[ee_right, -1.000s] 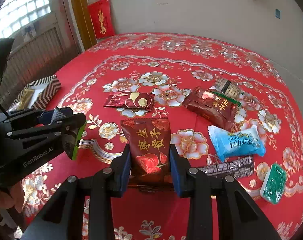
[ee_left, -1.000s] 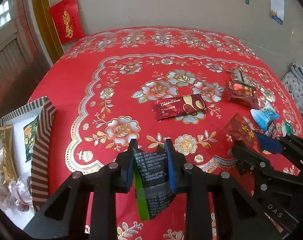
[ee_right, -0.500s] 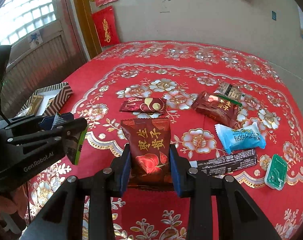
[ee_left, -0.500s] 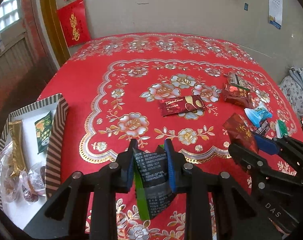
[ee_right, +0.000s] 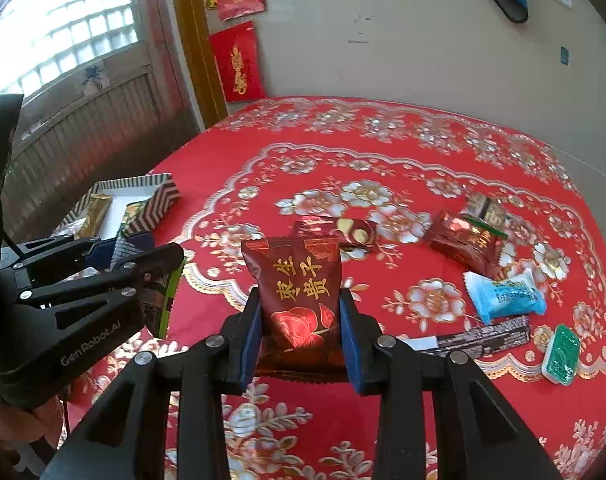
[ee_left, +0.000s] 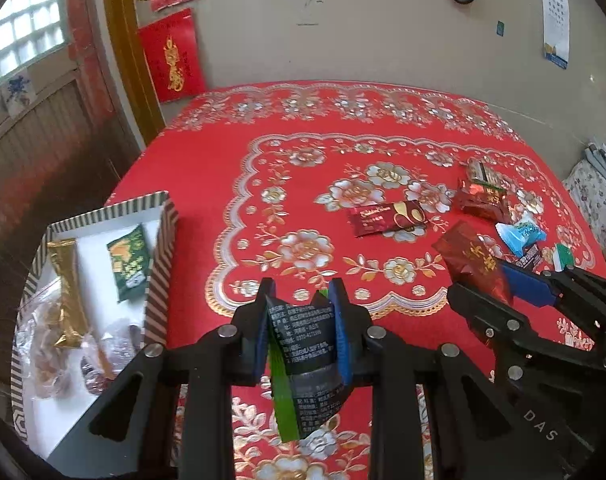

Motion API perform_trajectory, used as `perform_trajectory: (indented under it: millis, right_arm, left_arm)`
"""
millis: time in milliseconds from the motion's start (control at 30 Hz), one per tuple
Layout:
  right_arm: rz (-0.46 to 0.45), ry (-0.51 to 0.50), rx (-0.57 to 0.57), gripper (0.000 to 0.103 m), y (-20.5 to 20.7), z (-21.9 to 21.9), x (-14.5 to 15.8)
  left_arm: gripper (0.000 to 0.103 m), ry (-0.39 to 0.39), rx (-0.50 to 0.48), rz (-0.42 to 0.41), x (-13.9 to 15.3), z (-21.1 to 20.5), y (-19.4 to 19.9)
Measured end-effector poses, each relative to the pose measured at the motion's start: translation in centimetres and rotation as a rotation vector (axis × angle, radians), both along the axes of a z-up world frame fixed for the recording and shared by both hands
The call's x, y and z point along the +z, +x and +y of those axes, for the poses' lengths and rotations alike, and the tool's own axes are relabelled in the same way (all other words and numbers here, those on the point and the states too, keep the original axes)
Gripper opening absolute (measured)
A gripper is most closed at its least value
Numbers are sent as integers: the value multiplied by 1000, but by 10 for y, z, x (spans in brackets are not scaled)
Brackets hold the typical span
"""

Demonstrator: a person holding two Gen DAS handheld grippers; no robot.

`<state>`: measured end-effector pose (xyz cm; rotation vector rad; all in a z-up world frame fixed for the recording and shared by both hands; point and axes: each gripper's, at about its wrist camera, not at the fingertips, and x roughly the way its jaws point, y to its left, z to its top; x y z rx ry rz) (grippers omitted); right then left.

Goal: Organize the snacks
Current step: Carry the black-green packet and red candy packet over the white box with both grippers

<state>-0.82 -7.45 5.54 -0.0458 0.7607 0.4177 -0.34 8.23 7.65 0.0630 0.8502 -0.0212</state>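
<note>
Black-green packet pinched between left fingers — upright.

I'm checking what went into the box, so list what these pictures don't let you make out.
- Box contents, left wrist view: the clear-wrapped pieces are blurred, and the frame edge cuts its near corner.
- Box, right wrist view: the left tool covers its near part.
- Black packet, left wrist view: small print unreadable; its front faces away.
- Dark bar, right wrist view: its near end sits behind the right tool.
</note>
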Motion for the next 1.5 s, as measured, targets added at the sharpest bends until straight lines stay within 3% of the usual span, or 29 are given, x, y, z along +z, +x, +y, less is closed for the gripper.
perform_trajectory:
  millis: [1000,1500]
  right_arm:
    - [-24,-2,143,36,-29,94,19]
    - [-27,-20,271,36,-49,159,19]
  left_arm:
    - [29,-20,163,-82,31,100,-54]
    - [29,-21,288,-82,22,166,-88]
